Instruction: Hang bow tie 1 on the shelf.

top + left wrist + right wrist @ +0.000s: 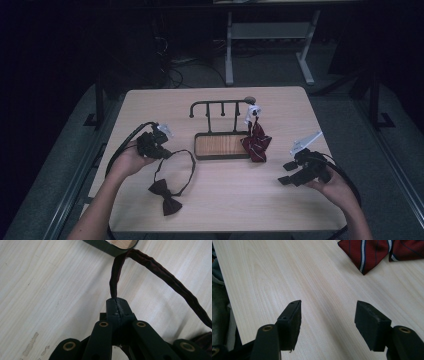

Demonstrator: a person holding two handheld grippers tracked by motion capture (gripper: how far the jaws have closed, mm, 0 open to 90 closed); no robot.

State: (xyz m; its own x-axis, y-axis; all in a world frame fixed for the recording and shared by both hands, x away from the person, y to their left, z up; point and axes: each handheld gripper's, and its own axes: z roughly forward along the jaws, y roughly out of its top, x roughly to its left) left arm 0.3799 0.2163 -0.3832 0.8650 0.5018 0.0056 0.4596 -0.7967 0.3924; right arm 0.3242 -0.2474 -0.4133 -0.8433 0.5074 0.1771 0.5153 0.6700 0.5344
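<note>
Jaws of left gripper (159, 145) clamp the strap (115, 272) of the dark bow tie (165, 196), which lies limp on the desk (225, 205) left of the rack (222, 131); soft, light, best held by strap; right gripper (289, 172) jaws gape empty.

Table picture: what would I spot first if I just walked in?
Probably the dark bow tie on the table's near left, its strap pinched in the left gripper. Next, the red striped bow tie hanging on the rack in the middle, while the right gripper waits open.
</note>
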